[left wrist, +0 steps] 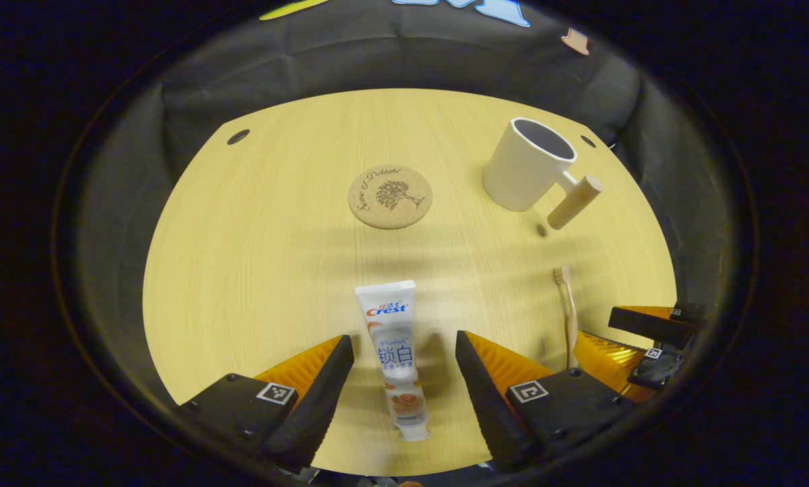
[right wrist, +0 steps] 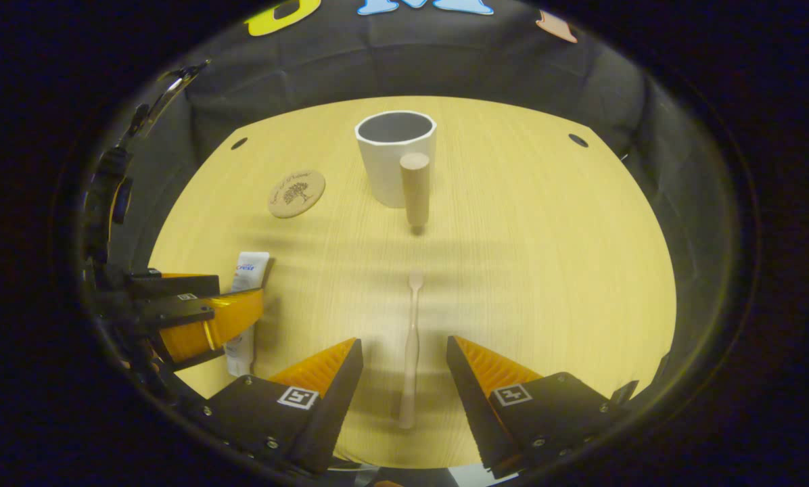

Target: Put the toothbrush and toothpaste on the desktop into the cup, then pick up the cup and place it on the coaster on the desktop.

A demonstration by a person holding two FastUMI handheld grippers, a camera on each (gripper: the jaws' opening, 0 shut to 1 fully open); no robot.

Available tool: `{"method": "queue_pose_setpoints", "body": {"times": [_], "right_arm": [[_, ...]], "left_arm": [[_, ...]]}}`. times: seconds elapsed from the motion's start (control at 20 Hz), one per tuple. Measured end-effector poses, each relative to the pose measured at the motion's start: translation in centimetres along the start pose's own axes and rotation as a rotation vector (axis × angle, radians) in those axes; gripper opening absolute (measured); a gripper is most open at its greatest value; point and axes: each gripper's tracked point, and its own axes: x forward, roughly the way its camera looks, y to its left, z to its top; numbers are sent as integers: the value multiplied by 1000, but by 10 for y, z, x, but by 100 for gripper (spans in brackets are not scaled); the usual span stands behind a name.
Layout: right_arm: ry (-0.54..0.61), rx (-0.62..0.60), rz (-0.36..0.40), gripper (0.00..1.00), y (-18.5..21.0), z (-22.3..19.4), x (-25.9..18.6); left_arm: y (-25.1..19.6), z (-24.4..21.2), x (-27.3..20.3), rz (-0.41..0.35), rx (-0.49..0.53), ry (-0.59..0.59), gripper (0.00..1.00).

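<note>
A white toothpaste tube lies flat on the wooden table, and my left gripper stands open astride it, a gap at each side. The wooden toothbrush lies lengthwise between the fingers of my open right gripper, untouched. Farther back stands the white cup with its wooden handle pointing at me. The round cork coaster lies flat to the left of the cup. The right gripper view catches the left gripper over the tube; the left gripper view has the toothbrush beside the right gripper.
Black cloth walls close in the table on the far side and both flanks. Small dark holes sit near the table's far corners. The near table edge runs just under both grippers.
</note>
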Motion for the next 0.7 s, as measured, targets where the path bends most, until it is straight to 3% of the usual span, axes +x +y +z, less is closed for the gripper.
{"method": "queue_pose_setpoints", "body": {"times": [0.5, 0.55, 0.7], "right_arm": [[211, -44, -19, 78, 3, -28, 24], [225, -44, -13, 69, 4, -31, 24], [232, -50, -37, 60, 0, -31, 28]], "left_arm": [[-1, -19, 17, -20, -2, 105, 99], [-1, -21, 19, -20, -5, 112, 99], [4, -23, 21, 4, 17, 117, 93]]}}
